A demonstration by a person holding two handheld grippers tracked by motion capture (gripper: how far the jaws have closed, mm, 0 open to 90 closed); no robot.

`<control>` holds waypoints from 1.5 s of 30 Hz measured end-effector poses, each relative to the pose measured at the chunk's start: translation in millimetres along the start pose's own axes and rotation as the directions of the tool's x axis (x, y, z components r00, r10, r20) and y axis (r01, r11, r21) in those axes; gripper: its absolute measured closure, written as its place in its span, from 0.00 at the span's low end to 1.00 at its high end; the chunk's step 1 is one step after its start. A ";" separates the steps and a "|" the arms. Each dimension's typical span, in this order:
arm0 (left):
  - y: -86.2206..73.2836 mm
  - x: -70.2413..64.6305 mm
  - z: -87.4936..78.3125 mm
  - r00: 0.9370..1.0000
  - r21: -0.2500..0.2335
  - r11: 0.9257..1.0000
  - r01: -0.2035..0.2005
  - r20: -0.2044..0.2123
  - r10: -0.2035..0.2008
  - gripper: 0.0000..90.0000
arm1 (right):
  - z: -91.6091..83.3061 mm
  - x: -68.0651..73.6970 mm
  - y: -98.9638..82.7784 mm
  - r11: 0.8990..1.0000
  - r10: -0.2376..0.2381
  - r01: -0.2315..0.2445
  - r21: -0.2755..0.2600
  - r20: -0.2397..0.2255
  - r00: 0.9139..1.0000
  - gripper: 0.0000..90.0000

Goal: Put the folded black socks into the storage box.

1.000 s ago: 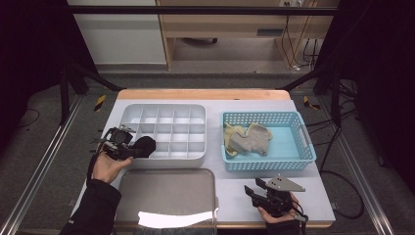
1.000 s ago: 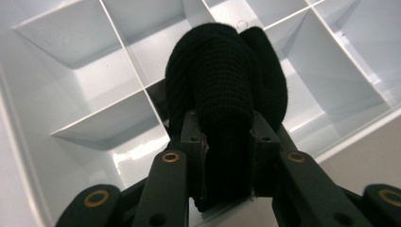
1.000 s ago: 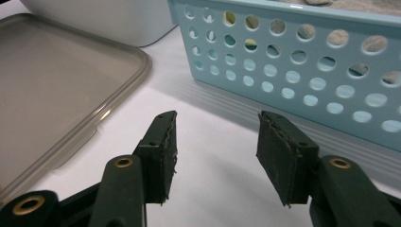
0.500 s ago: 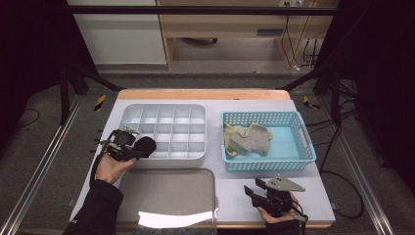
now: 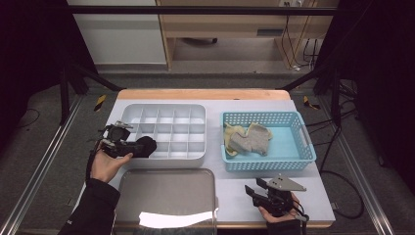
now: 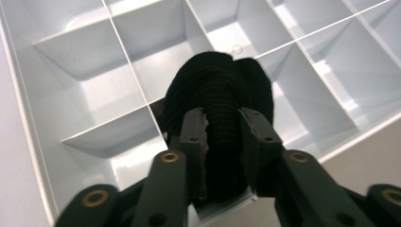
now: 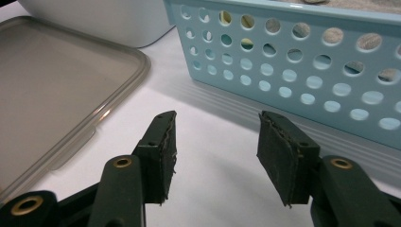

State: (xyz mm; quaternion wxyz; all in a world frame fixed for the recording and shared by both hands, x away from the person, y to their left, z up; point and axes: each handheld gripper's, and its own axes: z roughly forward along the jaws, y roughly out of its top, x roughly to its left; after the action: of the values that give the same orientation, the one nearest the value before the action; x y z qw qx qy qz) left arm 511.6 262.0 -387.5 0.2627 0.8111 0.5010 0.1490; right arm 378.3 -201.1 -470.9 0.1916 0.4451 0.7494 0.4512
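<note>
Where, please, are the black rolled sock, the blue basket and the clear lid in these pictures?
black rolled sock (image 6: 222,90), left gripper view, on its knitted top above the jaws.
blue basket (image 5: 268,164), high view, on its near perforated wall.
clear lid (image 5: 166,193), high view, on its flat middle.

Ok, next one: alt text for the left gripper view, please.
The left tongs, jaws rising from the bottom edge, have just been closing on a rolled black sock pinched between them. It hangs over the near compartments of a white divided tray.
</note>
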 end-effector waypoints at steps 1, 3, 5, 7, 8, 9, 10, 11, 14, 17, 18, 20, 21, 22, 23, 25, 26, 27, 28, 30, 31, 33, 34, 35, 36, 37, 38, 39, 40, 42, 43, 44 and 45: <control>-0.3 0.6 1.8 1.000 0.013 1.000 -0.001 0.004 0.001 0.83 | -0.1 0.1 0.0 1.000 -0.002 0.002 0.000 0.000 1.000 0.53; -2.7 0.8 6.2 1.000 0.037 0.999 0.000 0.001 0.000 0.85 | 0.0 0.2 0.1 1.000 -0.003 0.003 0.000 0.000 1.000 0.53; -6.3 0.1 12.7 1.000 0.065 0.998 -0.015 -0.002 0.015 0.86 | 0.4 0.3 0.0 1.000 -0.001 0.001 0.003 -0.001 1.000 0.53; -8.6 0.6 19.2 1.000 0.088 0.996 -0.025 0.002 0.025 0.87 | 1.0 0.7 -0.2 1.000 -0.003 0.003 0.005 -0.002 1.000 0.53; -9.2 1.0 22.4 1.000 0.102 0.995 -0.024 0.001 0.024 0.87 | 1.3 0.9 -0.2 1.000 -0.005 0.005 0.005 -0.003 1.000 0.53; -9.3 1.9 24.5 1.000 0.101 0.995 -0.018 0.007 0.017 0.87 | 1.7 1.2 0.0 1.000 -0.004 0.004 0.007 -0.003 1.000 0.53; -8.8 2.8 25.6 1.000 0.104 0.994 -0.015 0.011 0.014 0.87 | 1.9 1.5 0.1 1.000 -0.004 0.004 0.008 -0.004 1.000 0.53; -8.4 3.3 26.1 1.000 0.109 0.994 -0.017 0.014 0.016 0.87 | 2.0 1.6 0.2 1.000 -0.003 0.003 0.009 -0.005 1.000 0.53; -9.2 3.6 24.7 1.000 0.099 0.995 -0.022 0.018 0.020 0.87 | 2.4 0.9 -0.2 1.000 -0.003 0.003 0.010 -0.005 1.000 0.53; -11.2 3.6 17.7 1.000 0.068 0.998 -0.012 0.024 0.010 0.83 | 1.6 0.2 0.0 1.000 -0.001 0.001 0.006 -0.005 1.000 0.53; -11.5 3.4 14.5 1.000 0.060 0.998 -0.007 0.025 0.005 0.82 | 1.3 0.1 0.1 1.000 0.000 0.000 0.006 -0.003 1.000 0.53; -11.2 2.7 8.3 1.000 0.046 0.999 -0.018 0.022 0.017 0.81 | 1.2 -0.1 0.0 1.000 0.002 -0.002 0.005 -0.002 1.000 0.53; -10.3 2.9 4.6 1.000 0.026 1.000 -0.016 0.026 0.016 0.80 | 1.3 -0.1 0.0 1.000 0.002 -0.002 0.005 -0.001 1.000 0.53; -8.6 2.9 0.6 0.999 0.007 1.000 -0.008 0.031 0.008 0.80 | 1.5 -0.2 0.0 1.000 0.002 -0.002 0.006 -0.002 1.000 0.53; -6.1 3.1 -3.2 0.999 -0.008 1.000 -0.007 0.034 0.007 0.80 | 1.6 -0.2 0.0 1.000 0.002 -0.002 0.006 -0.001 1.000 0.53; -0.5 2.5 -7.0 1.000 -0.046 0.999 -0.002 0.019 0.003 0.81 | 1.4 0.0 0.0 1.000 0.002 -0.002 0.006 -0.002 1.000 0.53; 2.4 2.2 -6.3 1.000 -0.053 0.999 -0.002 0.010 0.003 0.84 | 1.3 0.0 0.0 1.000 0.003 -0.003 0.005 -0.002 1.000 0.53; 5.1 1.5 -3.5 1.000 -0.052 0.999 -0.004 0.001 0.004 0.87 | 1.0 -0.1 0.1 1.000 0.005 -0.005 0.005 -0.004 1.000 0.53; 7.4 0.6 0.8 1.000 -0.042 0.999 -0.010 -0.009 0.010 0.89 | 1.1 -0.5 0.0 1.000 0.001 -0.001 0.004 -0.003 1.000 0.53; 10.5 -0.5 11.8 1.000 -0.021 1.000 -0.014 -0.021 0.014 0.92 | 0.7 -0.3 0.0 1.000 0.003 -0.003 0.004 -0.002 1.000 0.54; 11.0 -1.1 17.2 1.000 -0.019 1.000 -0.014 -0.020 0.013 0.92 | 0.6 -0.4 0.0 1.000 0.003 -0.003 0.005 -0.003 1.000 0.54; 10.6 -2.0 25.2 1.000 -0.015 1.000 -0.017 -0.025 0.017 0.94 | 0.7 -0.9 -0.1 1.000 0.005 -0.005 0.006 -0.002 1.000 0.54; 10.3 -1.6 27.0 1.000 -0.013 1.000 -0.014 -0.024 0.014 0.96 | 0.8 -1.0 -0.1 1.000 0.005 -0.005 0.005 -0.003 1.000 0.54; 10.1 -0.6 28.1 1.000 -0.005 1.000 -0.014 -0.017 0.014 0.98 | 0.9 -0.8 0.0 1.000 0.006 -0.006 0.006 -0.004 1.000 0.54; 9.9 0.3 29.6 1.000 0.009 1.000 -0.015 -0.013 0.015 0.99 | 1.1 -0.9 0.0 1.000 0.000 0.000 0.005 -0.004 1.000 0.54; 9.6 1.0 31.6 1.000 0.024 1.000 -0.015 -0.007 0.015 0.99 | 1.3 -0.3 0.0 1.000 0.001 -0.001 0.006 -0.004 1.000 0.54; 9.3 1.1 34.5 1.000 0.041 0.999 -0.021 -0.008 0.021 1.00 | 1.7 0.2 0.1 1.000 -0.001 0.001 0.008 -0.005 1.000 0.54; 9.1 0.1 38.3 1.000 0.065 0.997 -0.029 -0.010 0.030 1.00 | 2.0 0.6 0.2 1.000 -0.004 0.004 0.008 -0.005 1.000 0.54; 8.9 -1.1 42.4 0.999 0.083 0.996 -0.037 -0.019 0.038 1.00 | 2.1 1.1 0.2 1.000 -0.003 0.003 0.010 -0.005 1.000 0.54; 10.5 -2.3 47.6 0.999 0.119 0.992 -0.045 -0.025 0.048 1.00 | 1.9 1.0 0.3 1.000 -0.004 0.004 0.009 -0.004 1.000 0.54; 11.7 -2.4 47.9 0.998 0.127 0.991 -0.049 -0.027 0.053 1.00 | 1.8 0.4 0.3 1.000 -0.005 0.005 0.007 -0.004 1.000 0.54; 12.0 -2.0 48.0 0.998 0.128 0.991 -0.048 -0.024 0.051 1.00 | 1.4 0.2 0.4 1.000 0.001 -0.001 0.006 -0.003 1.000 0.54; 11.7 -1.8 47.9 0.999 0.123 0.991 -0.045 -0.021 0.048 1.00 | 1.1 -0.2 0.4 1.000 0.001 -0.001 0.005 -0.004 1.000 0.54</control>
State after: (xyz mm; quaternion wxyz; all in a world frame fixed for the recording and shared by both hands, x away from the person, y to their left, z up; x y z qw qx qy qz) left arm 543.5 242.9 -419.9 0.2027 0.8352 0.4935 0.1336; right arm 379.3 -200.6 -471.2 0.1888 0.4450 0.7508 0.4501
